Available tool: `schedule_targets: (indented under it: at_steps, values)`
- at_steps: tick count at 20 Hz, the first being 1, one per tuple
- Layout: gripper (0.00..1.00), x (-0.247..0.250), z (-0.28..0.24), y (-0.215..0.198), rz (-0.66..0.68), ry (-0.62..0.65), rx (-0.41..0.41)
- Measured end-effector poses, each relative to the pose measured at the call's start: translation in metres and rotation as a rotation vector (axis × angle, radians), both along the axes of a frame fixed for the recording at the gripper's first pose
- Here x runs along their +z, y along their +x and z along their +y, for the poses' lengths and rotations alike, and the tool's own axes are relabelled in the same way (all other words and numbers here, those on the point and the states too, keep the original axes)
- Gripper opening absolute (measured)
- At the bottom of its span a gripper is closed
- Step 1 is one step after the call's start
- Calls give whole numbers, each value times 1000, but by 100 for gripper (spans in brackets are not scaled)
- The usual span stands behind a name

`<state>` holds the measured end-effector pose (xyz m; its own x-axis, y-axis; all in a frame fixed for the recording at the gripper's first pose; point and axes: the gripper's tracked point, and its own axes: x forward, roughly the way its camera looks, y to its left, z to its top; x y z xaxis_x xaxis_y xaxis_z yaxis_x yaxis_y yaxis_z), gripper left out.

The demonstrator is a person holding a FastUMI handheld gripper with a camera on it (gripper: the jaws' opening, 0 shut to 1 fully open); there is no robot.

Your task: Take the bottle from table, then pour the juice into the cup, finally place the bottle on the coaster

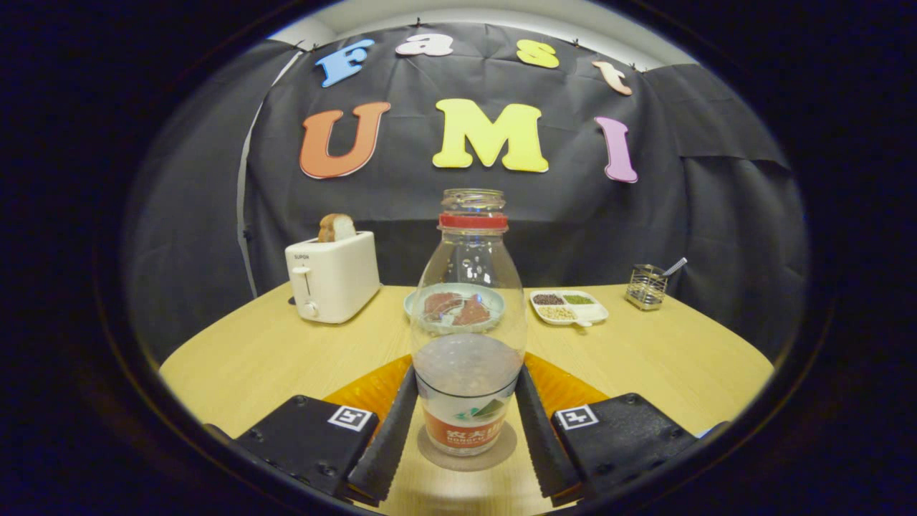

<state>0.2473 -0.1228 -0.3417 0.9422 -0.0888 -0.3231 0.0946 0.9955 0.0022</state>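
A clear glass bottle [469,287] with a red ring at its neck and no cap stands upright on a round coaster [503,448] on the wooden table [265,358]. A printed label wraps its base, and its lower part looks cloudy. My gripper [466,376] has the bottle between its two fingers. Both fingertips [407,390] lie against the bottle's widest part, one on each side. The coaster's rim peeks out around the bottle's foot, between the fingers.
Beyond the bottle, a pale plate [494,295] with reddish food sits mid-table. A white toaster [333,279] with a bread slice stands at the back left. At the back right are a divided dish of grains [569,307] and a wire holder [646,285].
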Motion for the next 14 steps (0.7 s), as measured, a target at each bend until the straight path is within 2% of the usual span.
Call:
schedule_targets:
  at_steps: [7,8,10,14]
  values:
    - [82,-10,-6,-6,37,-7,-11]
    - [85,-8,-3,-6,31,-3,5]
    - [100,-3,-5,-10,16,-5,9]
    - [100,6,-10,-15,-3,-1,0]
